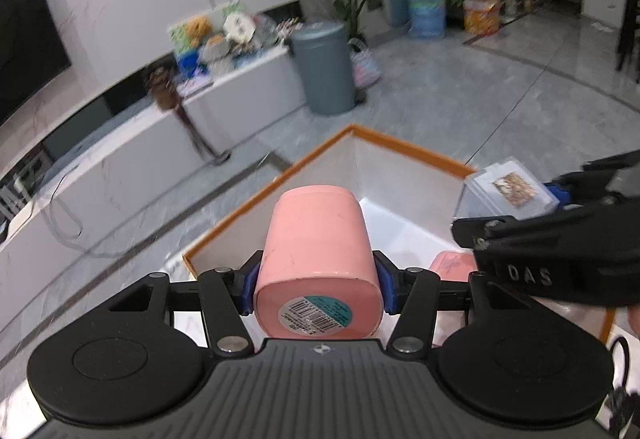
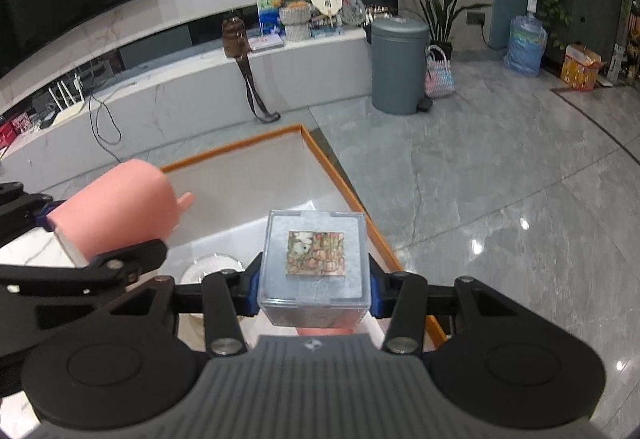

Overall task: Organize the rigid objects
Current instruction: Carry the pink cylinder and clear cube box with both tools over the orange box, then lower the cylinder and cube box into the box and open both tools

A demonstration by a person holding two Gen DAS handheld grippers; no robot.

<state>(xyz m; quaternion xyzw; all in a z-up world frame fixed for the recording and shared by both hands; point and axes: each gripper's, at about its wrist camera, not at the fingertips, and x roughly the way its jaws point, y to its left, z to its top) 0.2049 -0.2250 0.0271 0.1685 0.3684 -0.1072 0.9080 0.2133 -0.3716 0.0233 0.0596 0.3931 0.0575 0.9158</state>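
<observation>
My left gripper (image 1: 316, 285) is shut on a pink cup (image 1: 316, 247) lying on its side, barcode base toward the camera, held above a white box with an orange rim (image 1: 404, 145). My right gripper (image 2: 316, 287) is shut on a clear plastic cube (image 2: 316, 259) with a patterned picture on top, also above the box (image 2: 340, 175). The pink cup (image 2: 116, 207) shows at the left of the right wrist view; the cube (image 1: 508, 191) shows at the right of the left wrist view. A pink lid-like piece (image 1: 450, 265) lies in the box.
A clear round dish (image 2: 208, 267) lies in the box below the grippers. On the floor beyond stand a grey bin (image 2: 398, 65), a woven bag (image 2: 439, 73) and a water jug (image 2: 526, 45). A long white TV bench (image 2: 200, 87) carries clutter.
</observation>
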